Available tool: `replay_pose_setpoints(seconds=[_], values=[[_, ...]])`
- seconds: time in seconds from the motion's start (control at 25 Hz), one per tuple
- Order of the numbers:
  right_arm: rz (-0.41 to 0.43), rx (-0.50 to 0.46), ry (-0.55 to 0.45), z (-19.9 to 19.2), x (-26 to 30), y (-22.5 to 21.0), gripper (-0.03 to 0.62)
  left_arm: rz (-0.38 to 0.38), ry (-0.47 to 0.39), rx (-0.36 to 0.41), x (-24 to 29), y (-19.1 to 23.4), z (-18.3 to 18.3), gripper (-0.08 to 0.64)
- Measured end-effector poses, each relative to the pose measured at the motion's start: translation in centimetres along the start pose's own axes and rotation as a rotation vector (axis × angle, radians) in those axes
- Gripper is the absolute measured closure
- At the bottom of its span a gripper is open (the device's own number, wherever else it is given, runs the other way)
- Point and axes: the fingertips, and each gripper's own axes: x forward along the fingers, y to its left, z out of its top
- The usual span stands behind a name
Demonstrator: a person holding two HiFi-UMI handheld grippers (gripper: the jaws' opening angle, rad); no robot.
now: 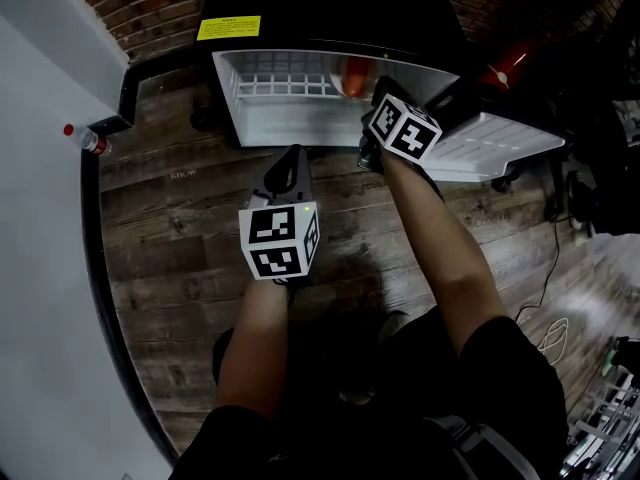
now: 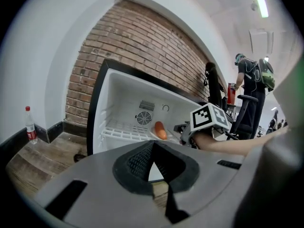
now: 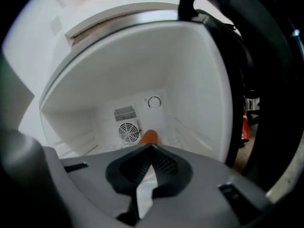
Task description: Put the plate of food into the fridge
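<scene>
Closed left tongs (image 1: 289, 158) hover before fridge (image 1: 300, 128); yellow label (image 1: 228, 28) unreadable.

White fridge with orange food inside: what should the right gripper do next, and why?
Probably draw the right gripper back from the white fridge: orange food lies on its wire shelf, the jaws are shut empty, its door stands open.

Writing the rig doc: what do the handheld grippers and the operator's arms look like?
Left gripper and right gripper: grey shells, black ribbed pads. Each carries a white cube with black square markers. Black short sleeves; no cables seen on either.
</scene>
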Motion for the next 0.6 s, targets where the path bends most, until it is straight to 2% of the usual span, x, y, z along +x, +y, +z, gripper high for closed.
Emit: replay_pose_setpoints(seconds=[0.16,0.32,0.6], values=[[0.156,-0.136,0.033,-1.0,-2.8,2.2,0.578,0.001,0.020,0.024,0.7,0.4,-0.3,0.565],[0.266,-0.283,0.043,-1.6,-6.4,3.3,0.578,0.003,0.043,0.039,1.6,-0.1,-1.0,0.565],[0.365,-0.346,-0.003,-0.6,-11.0,3.4,0.578,-0.023,0.006,0.072,2.2,-2.8,1.5,0.565]])
